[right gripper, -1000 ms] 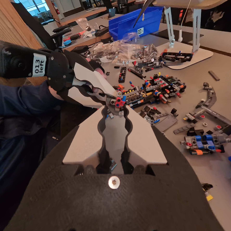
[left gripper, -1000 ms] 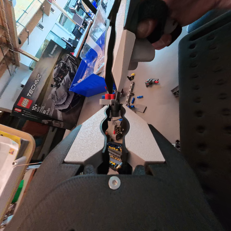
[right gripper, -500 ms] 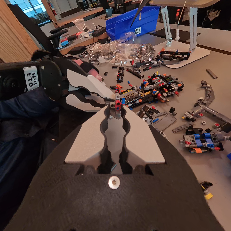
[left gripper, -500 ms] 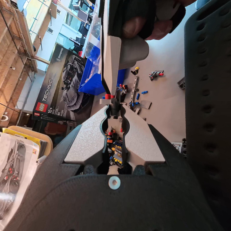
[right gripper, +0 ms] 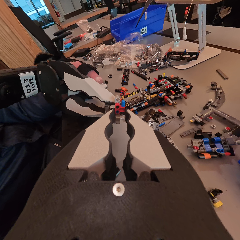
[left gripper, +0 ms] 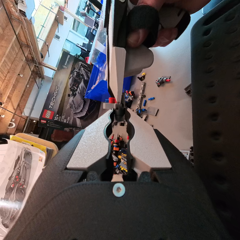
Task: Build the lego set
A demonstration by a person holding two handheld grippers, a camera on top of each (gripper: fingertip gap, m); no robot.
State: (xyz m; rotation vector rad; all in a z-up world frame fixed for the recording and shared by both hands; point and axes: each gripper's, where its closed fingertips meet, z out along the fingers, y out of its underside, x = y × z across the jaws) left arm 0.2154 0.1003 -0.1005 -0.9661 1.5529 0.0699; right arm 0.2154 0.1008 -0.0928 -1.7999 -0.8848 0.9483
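Grey worktable (right gripper: pixel 194 188) fills the right wrist view, with wooden slat wall at 9 o'clock and desks at 12.

Containers: a blue bin (right gripper: pixel 137 22) stands at 12 o'clock with a small square code tag on its side; contents not visible from here. In front of it lie clear plastic bags (right gripper: pixel 124 54) holding dark small parts, too jumbled to sort. In the left wrist view the product box (left gripper: pixel 67 93) stands on its side at 9 o'clock, dark, printed with a grey car and a red logo patch; writing is there, not transcribed. A printed instruction sheet (left gripper: pixel 16 181) with a car picture sits at 7 o'clock.

Labels: my left gripper (right gripper: pixel 110 102) carries a white sticker with black print on its body.

Task piece: the small sub-assembly (right gripper: pixel 119 106) (red block, blue pin, light grey beam, dark stub below) hangs above the table edge at centre. My right gripper (right gripper: pixel 118 113) is closed on its lower stub. The left gripper's tips also pinch it from 9 o'clock; in the left wrist view my left gripper (left gripper: pixel 119 113) clamps the dark stub of the sub-assembly (left gripper: pixel 114 103).

The partly built chassis (right gripper: pixel 158 93) lies at 1 o'clock, a blue-and-grey module (right gripper: pixel 213 148) at 3, loose plates between them.
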